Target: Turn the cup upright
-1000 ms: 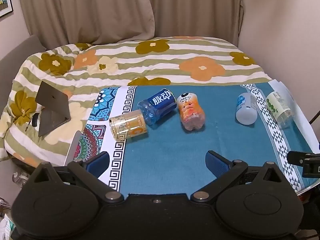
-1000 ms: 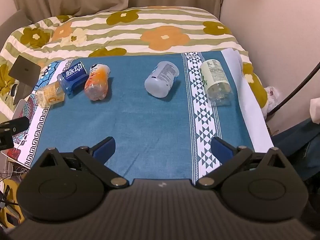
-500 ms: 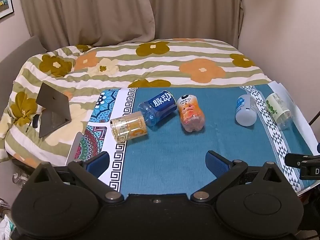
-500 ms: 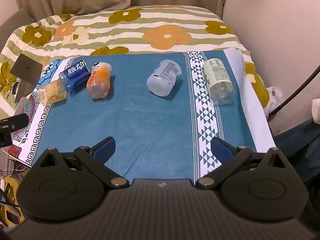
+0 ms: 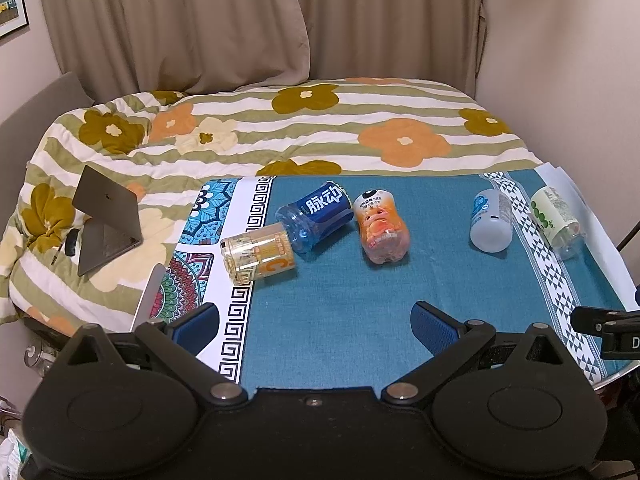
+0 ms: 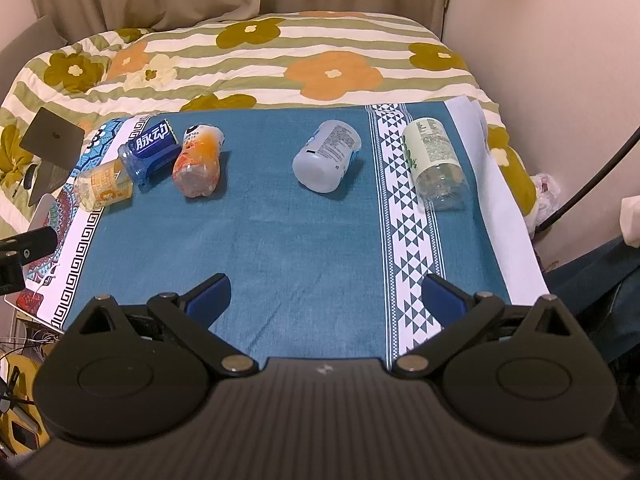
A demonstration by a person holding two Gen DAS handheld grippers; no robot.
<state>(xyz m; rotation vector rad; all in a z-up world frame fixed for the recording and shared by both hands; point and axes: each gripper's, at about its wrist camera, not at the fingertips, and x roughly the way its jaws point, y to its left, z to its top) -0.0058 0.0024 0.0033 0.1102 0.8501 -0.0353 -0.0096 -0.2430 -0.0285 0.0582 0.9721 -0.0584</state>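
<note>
Teal cloth [image 6: 304, 240]: carries five cups, all lying sideways, awaiting righting.
Left gripper [image 5: 316, 320]: released, empty.
Right gripper [image 6: 326, 292]: released, empty.

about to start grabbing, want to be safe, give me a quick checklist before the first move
1. Left gripper open and holding nothing: ok.
2. Right gripper open and holding nothing: ok.
3. All five bottles on their sides: ok, none upright yet.
4. Yellow bottle free to lift alone: not ok, it touches the blue bottle.
5. White bottle has room around it: ok.
6. Green-label bottle safely away from the cloth's edge: cannot tell.
</note>
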